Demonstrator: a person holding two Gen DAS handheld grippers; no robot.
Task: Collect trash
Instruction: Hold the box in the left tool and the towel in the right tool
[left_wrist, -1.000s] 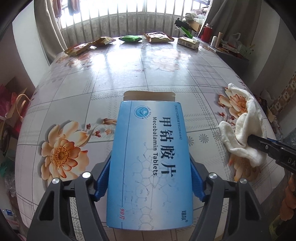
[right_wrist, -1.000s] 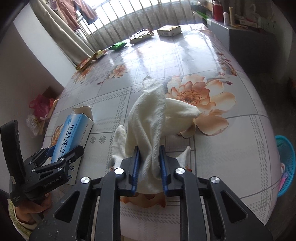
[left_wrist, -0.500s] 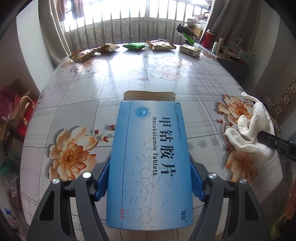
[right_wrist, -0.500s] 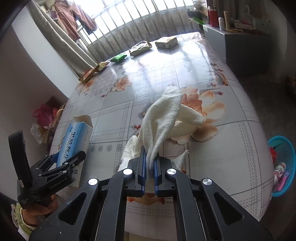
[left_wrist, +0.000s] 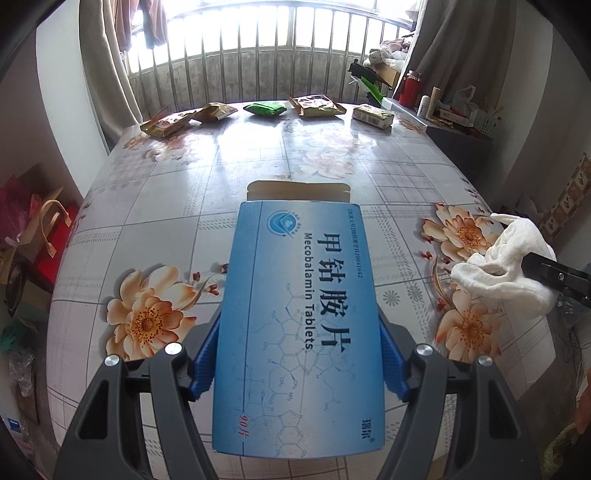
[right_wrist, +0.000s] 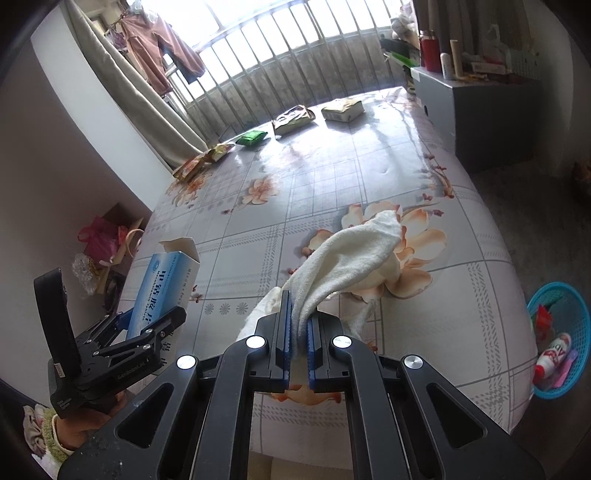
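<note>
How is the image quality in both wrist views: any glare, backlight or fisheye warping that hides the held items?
Left wrist view: the window is blown out and glare washes the far table, but the blue box in the left gripper reads sharply. Right wrist view: same backlight, straight edges bow toward the dark corners, yet the white cloth in the right gripper stays clear.

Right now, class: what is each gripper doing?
Left gripper: closed on the blue box.
Right gripper: closed on the white cloth.
</note>
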